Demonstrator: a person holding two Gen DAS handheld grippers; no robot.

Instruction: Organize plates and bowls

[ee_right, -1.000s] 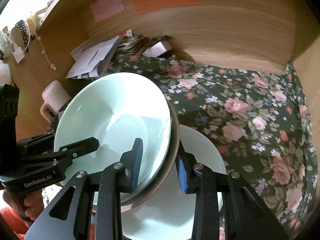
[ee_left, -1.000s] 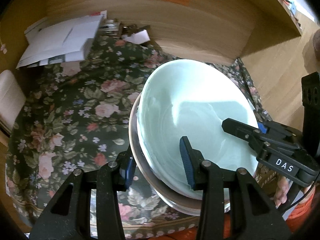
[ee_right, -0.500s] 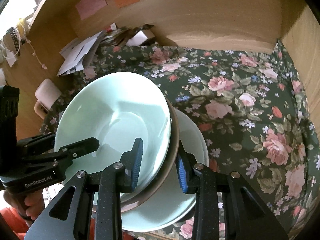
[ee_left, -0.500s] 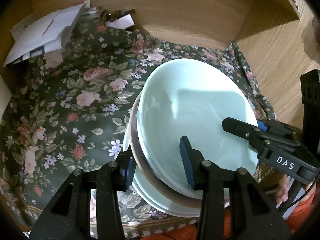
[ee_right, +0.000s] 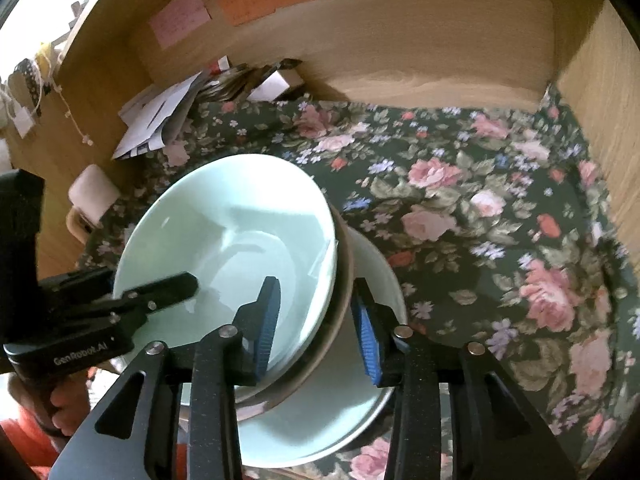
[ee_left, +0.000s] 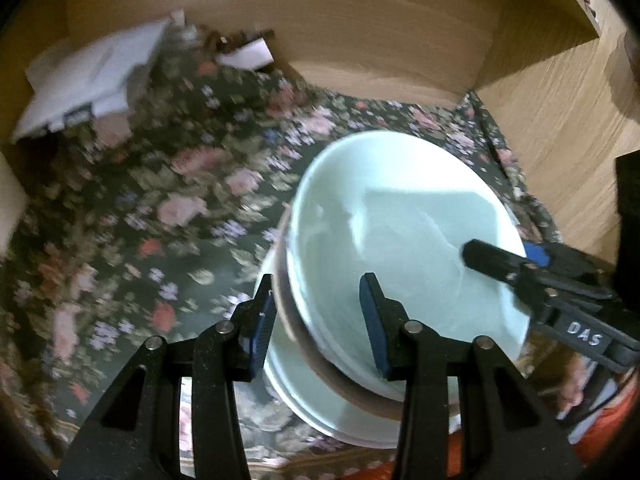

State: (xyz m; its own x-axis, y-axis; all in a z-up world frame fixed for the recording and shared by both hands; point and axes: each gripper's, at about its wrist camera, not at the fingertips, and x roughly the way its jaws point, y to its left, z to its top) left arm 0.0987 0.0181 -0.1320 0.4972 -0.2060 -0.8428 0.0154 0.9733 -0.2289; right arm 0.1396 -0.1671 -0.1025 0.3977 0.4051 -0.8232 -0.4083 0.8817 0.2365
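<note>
Two grippers straddling opposite rims of nested bowl stack near front edge of floral cloth (ee_right: 460,216). Left gripper (ee_left: 320,320) clamping stack rim, one pad inside pale green bowl (ee_left: 400,236), other outside brown-rimmed bowl (ee_left: 296,332). Right gripper (ee_right: 318,326) jaws just been opening, stack rim between them, outer pad standing clear of brown rim. Stack sitting tilted on pale plate (ee_right: 320,420) lying on cloth. Papers (ee_right: 156,120) piling at back left corner.
</note>
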